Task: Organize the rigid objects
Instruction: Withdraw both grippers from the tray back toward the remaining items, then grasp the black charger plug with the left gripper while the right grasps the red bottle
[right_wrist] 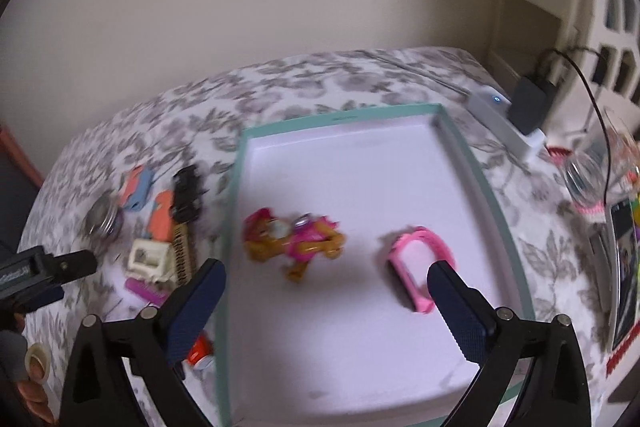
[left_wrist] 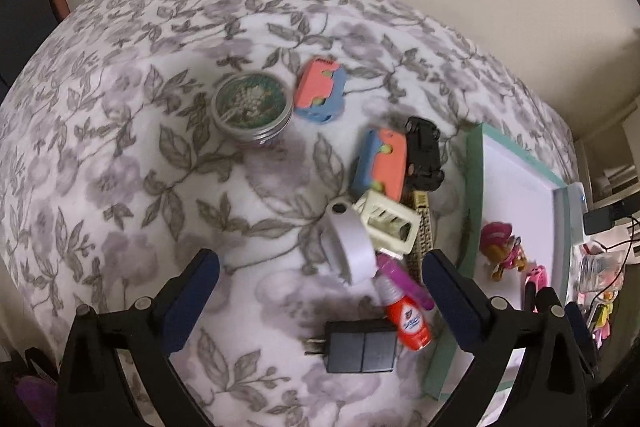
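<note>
A pile of small items lies on the flowered cloth in the left wrist view: a round tin [left_wrist: 251,107], two coral-and-blue toy cars [left_wrist: 320,91] [left_wrist: 382,163], a black toy car [left_wrist: 424,153], a cream toy [left_wrist: 390,223], a white curved piece [left_wrist: 348,247], a red-and-white bottle [left_wrist: 408,319] and a black plug adapter [left_wrist: 360,347]. My left gripper [left_wrist: 320,259] hangs open above them, holding nothing. My right gripper [right_wrist: 326,267] is open and empty over the teal-rimmed white tray [right_wrist: 460,147], where a pink-clad toy dog [right_wrist: 294,239] and a pink band [right_wrist: 416,267] lie.
A beige wall runs behind the table. At the right of the tray stand a white power strip [right_wrist: 504,125] with a black charger, a clear glass [right_wrist: 588,179] and a cable. A brown comb [right_wrist: 182,255] and a purple comb [right_wrist: 146,291] lie beside the tray.
</note>
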The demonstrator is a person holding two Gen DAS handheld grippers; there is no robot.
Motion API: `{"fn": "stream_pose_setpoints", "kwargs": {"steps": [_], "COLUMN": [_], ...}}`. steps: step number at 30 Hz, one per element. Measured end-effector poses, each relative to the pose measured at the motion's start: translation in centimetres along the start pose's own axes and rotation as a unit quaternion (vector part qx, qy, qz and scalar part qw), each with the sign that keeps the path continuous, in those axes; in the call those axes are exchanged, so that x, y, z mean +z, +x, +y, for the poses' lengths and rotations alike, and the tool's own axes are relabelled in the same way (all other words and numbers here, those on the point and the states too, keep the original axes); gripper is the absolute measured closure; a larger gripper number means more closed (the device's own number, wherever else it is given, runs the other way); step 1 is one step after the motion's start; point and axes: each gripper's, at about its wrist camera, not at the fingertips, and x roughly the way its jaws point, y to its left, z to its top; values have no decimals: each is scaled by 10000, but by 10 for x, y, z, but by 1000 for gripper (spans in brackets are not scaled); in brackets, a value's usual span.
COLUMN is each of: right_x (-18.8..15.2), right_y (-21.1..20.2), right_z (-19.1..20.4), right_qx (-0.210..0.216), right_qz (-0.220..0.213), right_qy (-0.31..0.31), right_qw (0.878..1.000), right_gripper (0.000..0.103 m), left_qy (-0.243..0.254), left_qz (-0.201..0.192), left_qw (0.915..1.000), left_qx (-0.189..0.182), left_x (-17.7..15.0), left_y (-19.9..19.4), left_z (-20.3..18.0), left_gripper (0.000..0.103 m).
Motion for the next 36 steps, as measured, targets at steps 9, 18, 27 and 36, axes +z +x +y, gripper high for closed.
{"fn": "stream_pose_setpoints", "kwargs": {"steps": [9,18,27,36], "right_x": [-16,-25,-22,-20], "right_y": [-7,-1,1,-2], "right_z": [33,31,11,7], "right_qx": [486,258,23,117], "right_qz": [318,673,677,597], "right_qy": [-241,-130,239,361], "right_qw": [9980,9973,9974,9975], "right_gripper": [1,1,1,1], "left_qy": [78,159,433,1205], "left_qz": [379,984,1428,1173], "left_qw": [9992,9950,9887,9853], "left_qx": [88,47,-124,299], "left_x": [-20,-43,-59,-69], "left_y": [3,20,41,41], "left_z": [9,12,-10,-53], "left_gripper": [2,2,2,2]}}
